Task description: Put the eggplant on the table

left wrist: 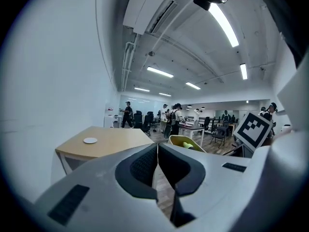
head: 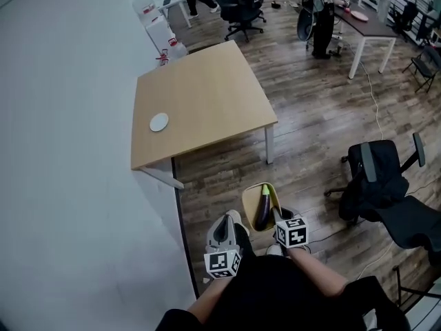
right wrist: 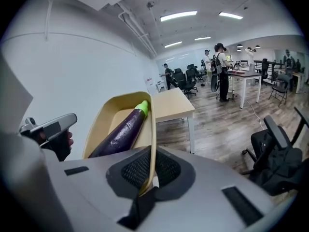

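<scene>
A purple eggplant [head: 263, 207] [right wrist: 120, 129] with a green stem lies in a yellow bowl [head: 249, 193] [right wrist: 107, 115]. My right gripper [head: 277, 216] [right wrist: 150, 174] is shut on the bowl's right rim and holds it in the air above the wooden floor. Beside the bowl on its left, my left gripper [head: 227, 221] [left wrist: 157, 154] is shut with nothing between its pads. The light wooden table [head: 200, 98] [left wrist: 108, 141] [right wrist: 171, 105] stands ahead against the white wall. In the left gripper view, the bowl [left wrist: 179, 140] and the green stem [left wrist: 188, 145] show just past the jaws.
A small white disc [head: 159, 122] [left wrist: 90, 140] lies on the table's left part. A black office chair [head: 382, 185] [right wrist: 277, 153] stands on the floor at my right. Farther back are a person [head: 322, 16], a white-legged desk [head: 368, 29] and more chairs [head: 241, 5].
</scene>
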Motion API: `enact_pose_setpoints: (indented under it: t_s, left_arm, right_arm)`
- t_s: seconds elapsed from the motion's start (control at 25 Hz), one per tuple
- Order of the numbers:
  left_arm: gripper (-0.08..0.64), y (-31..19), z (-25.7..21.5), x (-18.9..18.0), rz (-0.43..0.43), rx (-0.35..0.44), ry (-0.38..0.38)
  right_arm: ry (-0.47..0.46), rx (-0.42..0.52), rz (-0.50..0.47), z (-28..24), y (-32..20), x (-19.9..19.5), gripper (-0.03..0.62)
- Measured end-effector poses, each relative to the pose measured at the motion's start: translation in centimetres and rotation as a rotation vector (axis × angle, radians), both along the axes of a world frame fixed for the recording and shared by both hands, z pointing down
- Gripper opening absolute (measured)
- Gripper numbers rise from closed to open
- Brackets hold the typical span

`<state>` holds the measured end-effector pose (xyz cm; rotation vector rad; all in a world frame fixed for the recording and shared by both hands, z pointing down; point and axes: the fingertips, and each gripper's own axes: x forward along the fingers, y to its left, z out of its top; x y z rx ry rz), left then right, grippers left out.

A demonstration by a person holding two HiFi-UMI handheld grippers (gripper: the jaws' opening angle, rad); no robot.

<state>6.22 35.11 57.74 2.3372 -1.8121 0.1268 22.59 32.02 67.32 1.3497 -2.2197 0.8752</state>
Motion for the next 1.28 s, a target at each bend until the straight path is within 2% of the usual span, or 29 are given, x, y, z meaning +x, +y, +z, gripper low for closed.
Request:
enact_pose_setpoints:
  t_s: [0.16,0.32,0.44,0.56,0.64,0.76,1.04,1.28]
  left_arm:
    - [0.015,-2.6,1.7,-0.2,0.011,-0.043,-0.001]
    - [0.015,-6.4,1.7,-0.1,0.066,-0.05,0.025]
    - [0.015,-9.9,2.2,-0.8,0.105,-0.059,0.015]
    - [0.015,-13.7,2.7,-2.2,0.1,-0.059,0.01]
    - [0.015,-16.3,2.6,-4.0,0.074,-0.058,0.004]
    - [0.015,-20.4,2.4,-8.6,0.031,-0.064,0.03]
    - [0.015,-27.5,2.4,-16.8,0.003,-0.077,0.063]
    - [0.015,-31.7,2.9,-19.2,0.04,-0.064,0.087]
  right_arm:
    - [-0.019,-0.017,0.018,0.9,-2.4,-0.5,0.061]
    - [0.003,-0.042,0.029,1.0,-5.3,-1.0,0.061]
    - [0.024,-0.035,0.022,1.0,-8.2,-2.6,0.061]
    - [0.04,-0.052,0.015,1.6,-11.6,-4.2,0.061]
    - [0.035,-0.069,0.013,1.8,-14.1,-5.4,0.061]
    - [0.019,-0.096,0.026,1.6,-18.0,-8.0,0.061]
    - [0.012,-0.076,0.1,-0.2,-26.3,-12.1,0.061]
    - [0.072,-0.045,0.117,-0.5,-30.6,-14.3,0.061]
